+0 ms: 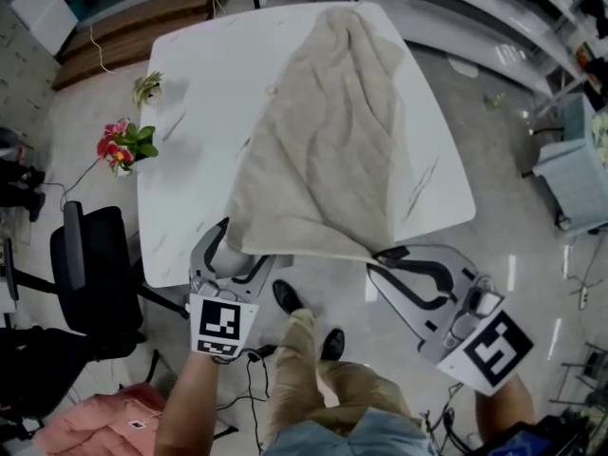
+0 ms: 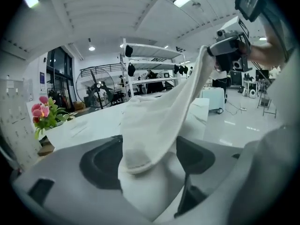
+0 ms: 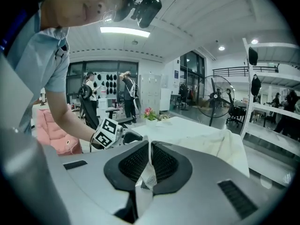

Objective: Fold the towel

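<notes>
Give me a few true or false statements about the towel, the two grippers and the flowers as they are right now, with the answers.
The towel is folded into a neat square. False: it lies spread out and rumpled over the table.
The right gripper is shut on a corner of the towel. True.
The left gripper is clamped on the towel. False: its fingers stand apart, with a towel corner loose between them.
Pink flowers are at the table's left side. True.
</notes>
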Motion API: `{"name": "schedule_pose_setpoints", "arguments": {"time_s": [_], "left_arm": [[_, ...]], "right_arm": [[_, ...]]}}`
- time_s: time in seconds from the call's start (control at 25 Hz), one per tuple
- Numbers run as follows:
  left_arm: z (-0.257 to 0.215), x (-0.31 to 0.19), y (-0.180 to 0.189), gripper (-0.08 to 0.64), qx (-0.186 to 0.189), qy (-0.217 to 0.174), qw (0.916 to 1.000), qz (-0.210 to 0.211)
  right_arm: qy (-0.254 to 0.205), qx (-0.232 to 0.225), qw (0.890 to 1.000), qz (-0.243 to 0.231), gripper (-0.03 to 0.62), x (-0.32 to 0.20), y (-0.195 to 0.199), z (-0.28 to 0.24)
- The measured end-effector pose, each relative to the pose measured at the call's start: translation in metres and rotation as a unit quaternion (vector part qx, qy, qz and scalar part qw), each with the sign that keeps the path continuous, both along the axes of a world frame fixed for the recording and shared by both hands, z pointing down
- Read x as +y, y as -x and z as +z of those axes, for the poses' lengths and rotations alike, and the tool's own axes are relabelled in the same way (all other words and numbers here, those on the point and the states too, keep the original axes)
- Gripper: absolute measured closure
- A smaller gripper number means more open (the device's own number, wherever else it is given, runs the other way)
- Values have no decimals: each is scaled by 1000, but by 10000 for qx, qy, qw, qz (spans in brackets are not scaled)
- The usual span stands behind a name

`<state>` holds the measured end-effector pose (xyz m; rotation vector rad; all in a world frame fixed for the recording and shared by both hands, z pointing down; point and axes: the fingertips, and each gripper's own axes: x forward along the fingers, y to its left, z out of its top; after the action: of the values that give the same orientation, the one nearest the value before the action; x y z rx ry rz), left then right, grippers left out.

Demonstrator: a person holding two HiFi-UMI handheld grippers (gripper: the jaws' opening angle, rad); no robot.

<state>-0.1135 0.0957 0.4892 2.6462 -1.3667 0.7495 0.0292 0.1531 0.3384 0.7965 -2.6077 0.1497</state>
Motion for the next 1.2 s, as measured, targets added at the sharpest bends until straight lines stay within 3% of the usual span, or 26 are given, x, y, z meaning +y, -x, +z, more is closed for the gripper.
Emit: {"name": "schedule_pose_setpoints", "arguments": {"time_s": [0.24, 0.36, 0.48, 0.64, 0.96, 1.2], "left_arm": [[11, 11, -2, 220, -457, -8, 9986, 268], [4, 12, -1, 409, -776, -345, 9960, 290], [-9, 25, 1, 524, -819, -460, 9949, 355], [-42, 45, -2, 535, -682, -491, 9945, 620], [-103, 101, -9, 537, -968, -157, 9897, 1040], [-131, 141, -17, 537, -876, 133, 9910, 1007]], "right_arm": [[-256, -160, 9995, 85, 563, 6, -18, -25], [-371, -139, 9991, 149, 563, 6, -26, -27], [-309, -19, 9993, 203, 563, 12, -40, -16], [-229, 136, 9993, 271, 563, 27, -58, -4], [-433, 189, 9980, 431, 561, 64, -81, 1], [-610, -81, 9952, 756, 561, 104, -99, -17]]}}
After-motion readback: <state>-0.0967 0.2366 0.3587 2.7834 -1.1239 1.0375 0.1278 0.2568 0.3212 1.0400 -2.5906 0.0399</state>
